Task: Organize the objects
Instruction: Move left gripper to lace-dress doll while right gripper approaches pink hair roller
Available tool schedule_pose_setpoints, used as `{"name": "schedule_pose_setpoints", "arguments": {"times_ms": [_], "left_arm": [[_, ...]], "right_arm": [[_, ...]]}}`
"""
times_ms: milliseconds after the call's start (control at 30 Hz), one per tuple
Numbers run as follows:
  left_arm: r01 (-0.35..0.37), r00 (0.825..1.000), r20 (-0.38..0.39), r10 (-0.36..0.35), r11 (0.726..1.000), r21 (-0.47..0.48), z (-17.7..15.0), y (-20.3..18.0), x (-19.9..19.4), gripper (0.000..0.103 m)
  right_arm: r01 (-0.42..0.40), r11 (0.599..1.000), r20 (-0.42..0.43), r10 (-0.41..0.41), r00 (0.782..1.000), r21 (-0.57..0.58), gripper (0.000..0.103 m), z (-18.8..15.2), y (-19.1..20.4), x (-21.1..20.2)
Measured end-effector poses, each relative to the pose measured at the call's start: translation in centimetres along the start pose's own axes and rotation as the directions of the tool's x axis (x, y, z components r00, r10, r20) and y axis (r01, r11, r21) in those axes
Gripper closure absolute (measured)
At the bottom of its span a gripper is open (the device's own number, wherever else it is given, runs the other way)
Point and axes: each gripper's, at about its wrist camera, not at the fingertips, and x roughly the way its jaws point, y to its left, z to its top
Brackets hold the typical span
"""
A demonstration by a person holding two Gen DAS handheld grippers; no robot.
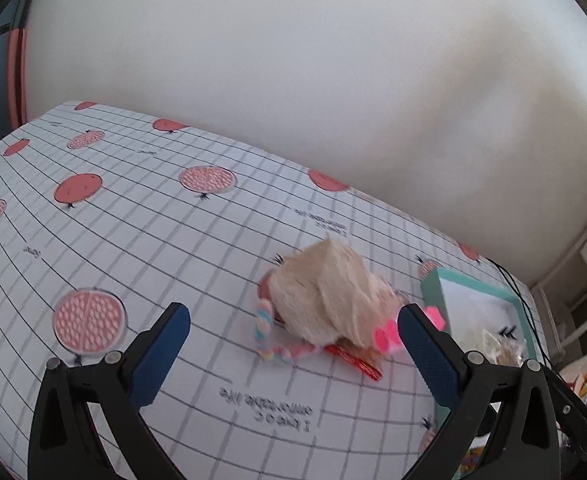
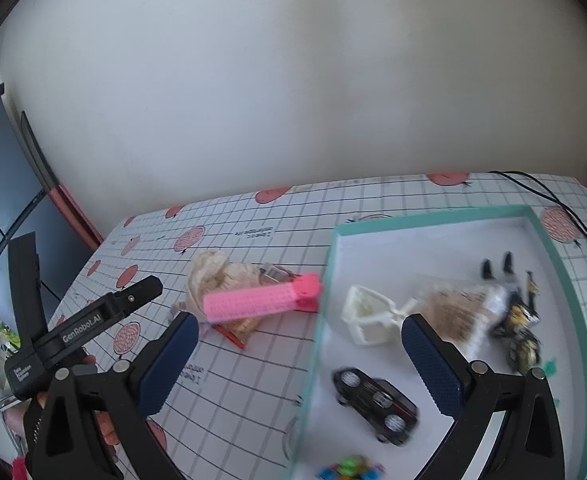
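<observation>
Here, left gripper [image 1: 293, 330] tilted over the cream plush toy [image 1: 325, 292], jaws spread, right gripper [image 2: 299, 334] gaping above teal tray [image 2: 425, 218]

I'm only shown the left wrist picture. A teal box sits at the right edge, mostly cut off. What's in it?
Observer: In the right wrist view, a black toy car lies on the white floor of the teal box.
Operator: And the pink bit peeking out beside the fluffy cream lump, what is that?
Observer: It is a long pink studded bar. It rests across the cream lump, outside the box, with one end close to the box's left wall.
</observation>
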Motion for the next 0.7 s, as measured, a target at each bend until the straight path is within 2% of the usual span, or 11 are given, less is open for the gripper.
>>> {"name": "schedule_pose_setpoints", "arguments": {"times_ms": [200, 267, 600, 667, 700], "left_arm": [[0.0, 1.0, -0.021, 0.0, 1.0, 0.002, 1.4, 0.9, 0.8, 0.0], [0.005, 0.999, -0.032, -0.006, 1.0, -0.015, 1.6, 1.3, 1.1, 0.0], [0.057, 0.996, -0.065, -0.059, 0.998, -0.037, 2.6, 1.9, 2.6, 0.001], [0.07, 0.995, -0.075, -0.073, 0.997, -0.04, 2.7, 1.7, 2.8, 0.01], [0.073, 0.994, -0.079, -0.076, 0.996, -0.041, 2.7, 1.6, 2.9, 0.011]], "right_arm": [[-0.021, 1.0, -0.064, 0.022, 0.998, 0.022, 0.004, 1.3, 2.0, 3.0], [-0.024, 0.999, -0.088, 0.028, 0.996, 0.042, 0.012, 1.6, 2.0, 4.1], [-0.031, 0.992, -0.178, 0.052, 0.983, 0.119, 0.031, 1.2, 2.5, 8.0], [-0.029, 0.991, -0.185, 0.052, 0.981, 0.128, 0.033, 1.1, 2.5, 8.5], [-0.032, 0.99, -0.189, 0.058, 0.98, 0.136, 0.033, 1.2, 2.5, 8.6]]}}
